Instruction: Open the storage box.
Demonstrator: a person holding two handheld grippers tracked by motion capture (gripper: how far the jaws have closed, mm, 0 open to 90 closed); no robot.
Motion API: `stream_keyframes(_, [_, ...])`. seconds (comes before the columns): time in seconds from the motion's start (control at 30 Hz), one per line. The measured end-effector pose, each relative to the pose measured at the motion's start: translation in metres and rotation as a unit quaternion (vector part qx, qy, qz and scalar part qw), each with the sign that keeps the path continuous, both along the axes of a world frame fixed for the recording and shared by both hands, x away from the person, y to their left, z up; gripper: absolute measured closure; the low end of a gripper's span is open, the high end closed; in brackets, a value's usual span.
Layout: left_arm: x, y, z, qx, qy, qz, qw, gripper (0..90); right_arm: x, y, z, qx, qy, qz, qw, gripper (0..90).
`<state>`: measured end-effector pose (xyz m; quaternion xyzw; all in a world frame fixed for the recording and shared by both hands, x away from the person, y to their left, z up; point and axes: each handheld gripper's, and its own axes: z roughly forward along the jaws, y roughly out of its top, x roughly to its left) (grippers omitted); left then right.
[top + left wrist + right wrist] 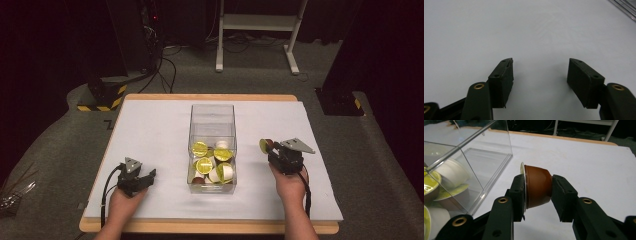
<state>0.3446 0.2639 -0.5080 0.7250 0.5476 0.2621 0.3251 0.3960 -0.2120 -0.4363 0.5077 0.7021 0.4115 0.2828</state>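
A brown coffee capsule (537,186) with a yellow-green foil lid lies on its side between the jaws of my right gripper (538,192), which is shut on it, one pad on the lid and one on the base. In the high view this capsule (265,145) hangs just right of the clear plastic box (212,116), held by the right gripper (272,148). The box holds several capsules (210,164), white and brown, with yellow-green lids. My left gripper (148,176) rests on the white table cover at the front left. Its jaws stand open (540,80) with only bare cover between them.
The white cover (150,130) spans the wooden table (210,97). The box's clear wall (484,167) stands close on the left in the right gripper view. Beyond the table are a dark cabinet (125,35), cables on the floor and a white frame (257,30).
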Motion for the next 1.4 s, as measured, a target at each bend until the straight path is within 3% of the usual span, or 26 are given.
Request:
stream_keyframes(0.77, [0.0, 0.0, 0.0, -0.001, -0.001, -0.002, 1.0, 37.9, 0.007, 0.002, -0.025, -0.023, 0.032, -0.01, 0.9992, 64.1])
stream_keyframes(1.13, [0.0, 0.0, 0.0, -0.001, -0.001, -0.002, 1.0, 37.9, 0.01, -0.001, -0.037, -0.003, 0.066, -0.016, 0.9977, 63.2])
stream_keyframes(1.4, [0.0, 0.0, 0.0, -0.001, -0.001, -0.003, 1.0, 38.0, 0.01, -0.005, -0.044, 0.006, 0.078, -0.018, 0.9968, 62.3])
